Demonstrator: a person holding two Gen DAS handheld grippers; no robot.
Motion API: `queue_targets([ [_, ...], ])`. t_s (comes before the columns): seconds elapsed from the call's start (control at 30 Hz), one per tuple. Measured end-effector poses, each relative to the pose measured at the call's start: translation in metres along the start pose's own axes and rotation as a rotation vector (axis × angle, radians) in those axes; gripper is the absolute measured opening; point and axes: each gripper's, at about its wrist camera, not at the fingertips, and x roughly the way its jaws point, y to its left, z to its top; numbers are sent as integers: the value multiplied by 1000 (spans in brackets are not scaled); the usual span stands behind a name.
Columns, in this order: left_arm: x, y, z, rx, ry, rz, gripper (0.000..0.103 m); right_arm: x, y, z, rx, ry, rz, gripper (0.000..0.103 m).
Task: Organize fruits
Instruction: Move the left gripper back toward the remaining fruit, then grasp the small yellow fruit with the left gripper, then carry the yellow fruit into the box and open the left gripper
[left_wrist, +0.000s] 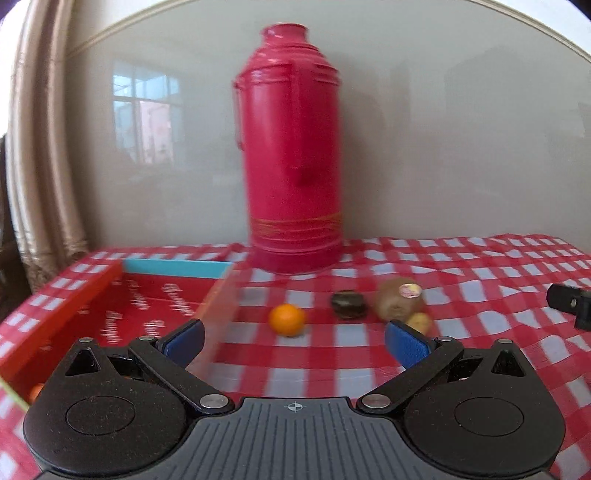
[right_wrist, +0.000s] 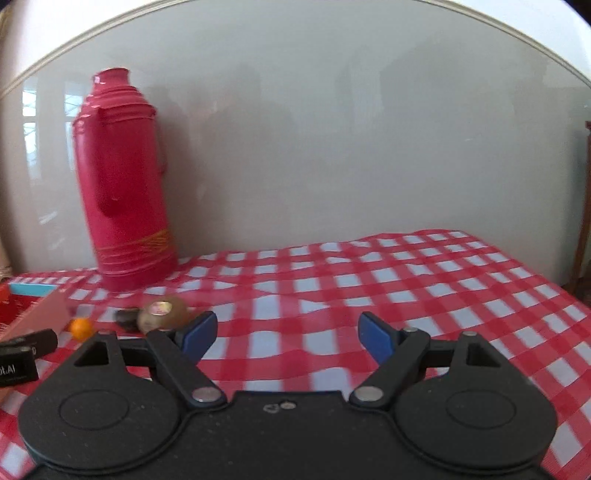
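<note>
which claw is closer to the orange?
Left. The orange lies just ahead of the open left claw, between its fingers' lines. The open right claw faces bare cloth, with the orange far off to its left.

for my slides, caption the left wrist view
Open left gripper faces an orange beside a red box.

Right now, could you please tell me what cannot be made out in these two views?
- Dark round item: left wrist view, motion blur hides what it is.
- Small yellowish fruit: left view, partly behind the left gripper's blue finger pad.
- Red open box: right view, cut off by the left edge.
</note>
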Motion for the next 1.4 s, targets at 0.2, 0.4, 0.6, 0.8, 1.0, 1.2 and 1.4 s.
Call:
queue_targets([
  [0.2, 28, -45, -7, 37, 36, -46, 103, 19, -20, 3, 27, 12, -43, 77],
  [0.4, 51, -77, -7, 67, 58, -84, 93, 42, -31, 8, 37, 28, -66, 77],
  [0.6, 75, -86, -1, 52, 116, -105, 75, 56, -35, 9, 26, 41, -66, 77],
  [0.8, 87, -97, 1, 81, 161, -126, 25, 62, -44, 7, 33, 51, -71, 77],
  [1.0, 74, -103, 0, 93, 152, -132, 25, 54, -52, 6, 45, 48, -70, 77],
  [1.2, 40, -92, -1, 107, 116, -121, 25, 40, -50, 4, 49, 50, -59, 77],
  [1.4, 8, -60, -5, 85, 101, -73, 25, 22, -35, 1, 48, 49, -20, 77],
])
